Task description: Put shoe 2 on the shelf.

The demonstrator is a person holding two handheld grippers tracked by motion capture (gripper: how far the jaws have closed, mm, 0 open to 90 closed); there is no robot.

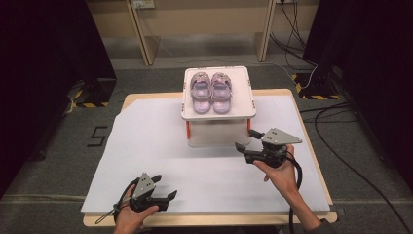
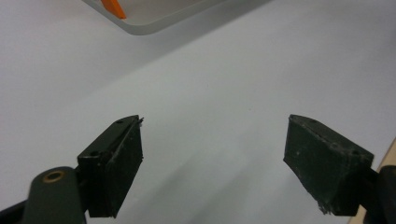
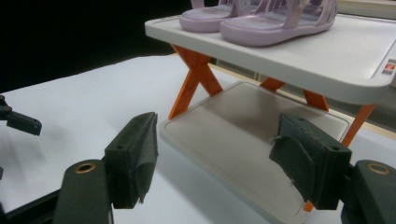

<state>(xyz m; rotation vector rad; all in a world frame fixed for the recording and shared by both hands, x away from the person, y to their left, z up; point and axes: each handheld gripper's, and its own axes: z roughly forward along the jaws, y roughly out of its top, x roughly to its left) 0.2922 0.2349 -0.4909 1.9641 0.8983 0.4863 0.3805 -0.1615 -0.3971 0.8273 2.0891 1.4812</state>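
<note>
Sandals (image 1: 211,91) on rack (image 1: 242,113) | left gripper (image 1: 168,198) jaws spread, empty | right gripper (image 1: 244,141) jaws spread, empty

High view overhead; gripper views low, sharing rack (image 3: 280,60).

Pair of small lilac sandals (image 1: 211,91): soft-looking moulded plastic or rubber, smooth, faint sheen on soles and straps. White two-tier rack (image 1: 242,105): smooth matt plastic shelves on glossy orange plastic cross-legs (image 3: 195,79); it stands on a matt white paper-like sheet (image 1: 160,156) over a pale wood-look tabletop (image 1: 311,134). Right gripper (image 3: 215,154) and left gripper (image 2: 212,154): matt black pads, rough and frayed at the edges, brass-coloured metal rivets, flat grey plates on top.
</note>
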